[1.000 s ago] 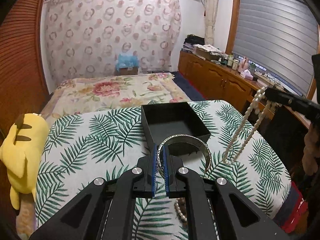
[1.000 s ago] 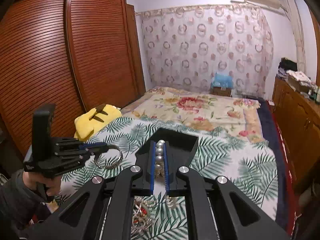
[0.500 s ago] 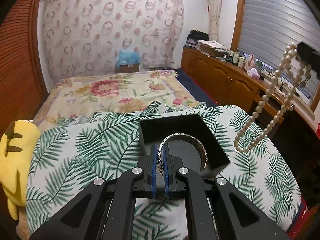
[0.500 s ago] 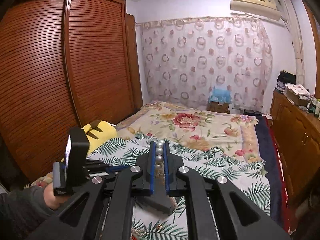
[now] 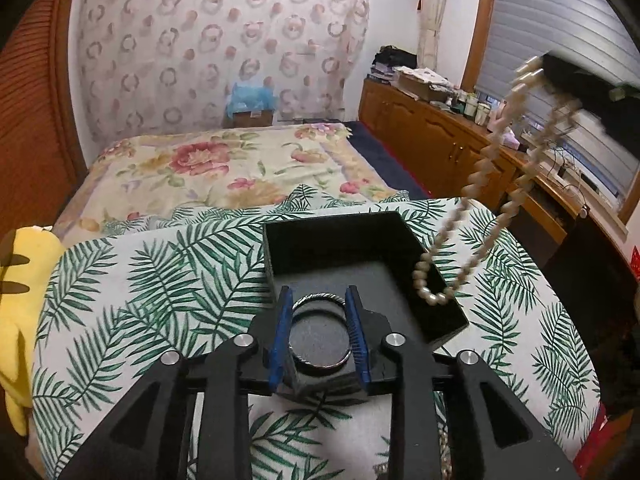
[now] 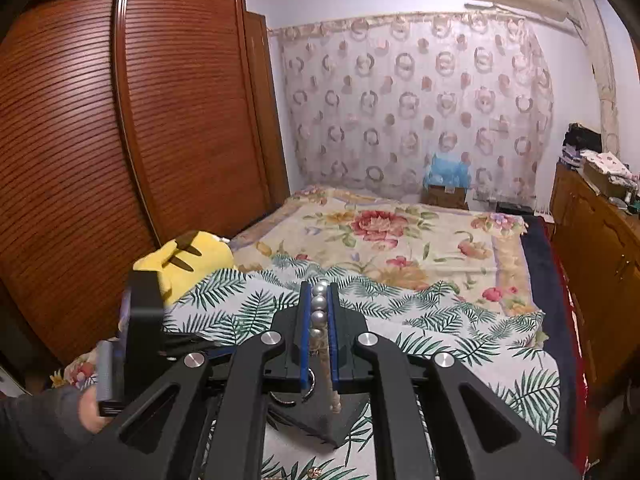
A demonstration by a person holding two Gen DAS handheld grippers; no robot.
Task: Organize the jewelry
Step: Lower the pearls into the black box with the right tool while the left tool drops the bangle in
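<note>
A black open box (image 5: 332, 226) sits on the leaf-print cloth. A silver bangle (image 5: 318, 364) lies flat on its floor, between the blue pads (image 5: 280, 332) of my left gripper (image 5: 318, 294). Its jaws are opening and the pads flank the bangle without pinching it. My right gripper (image 6: 319, 292) is shut on a pearl necklace (image 6: 319, 308). In the left wrist view the pearl necklace (image 5: 480, 168) hangs from the upper right, its bottom loop over the box's right part. The right wrist view shows the box (image 6: 320, 416) partly hidden beneath the fingers.
A yellow plush toy (image 5: 20, 300) lies at the table's left edge. Beyond the leaf-print cloth (image 5: 160, 280) is a bed with a floral blanket (image 5: 220, 168). Wooden cabinets (image 5: 440, 140) run along the right. A hand holds the left gripper's body (image 6: 140, 340).
The left gripper moved forward and down over the box and opened; the bangle, earlier pinched upright, now lies flat inside. The right gripper carried the necklace left, over the box.
</note>
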